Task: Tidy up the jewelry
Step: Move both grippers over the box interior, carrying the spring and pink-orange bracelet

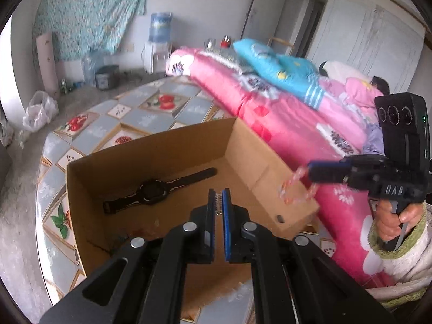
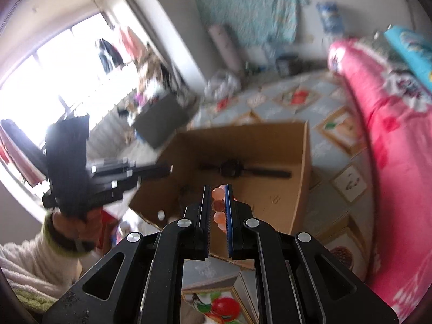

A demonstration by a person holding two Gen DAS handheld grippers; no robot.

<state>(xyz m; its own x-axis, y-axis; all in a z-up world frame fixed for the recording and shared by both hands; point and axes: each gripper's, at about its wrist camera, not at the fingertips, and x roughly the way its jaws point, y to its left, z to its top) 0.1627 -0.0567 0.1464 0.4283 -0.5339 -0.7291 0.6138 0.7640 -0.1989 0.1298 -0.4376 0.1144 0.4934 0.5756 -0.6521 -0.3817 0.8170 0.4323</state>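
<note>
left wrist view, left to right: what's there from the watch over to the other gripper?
black watch in the cardboard box → left hand-held gripper shut on something small and thin → pink bead bracelet hanging over the box's right wall → right hand-held gripper holding it → hand on its grip

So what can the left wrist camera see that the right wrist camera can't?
Only the left wrist view shows the whole pink bead bracelet dangling from the right hand-held gripper, and something thin and metallic pinched in the left hand-held gripper. Only the right wrist view shows the bright window. Both show the cardboard box with the black watch lying inside.
</note>
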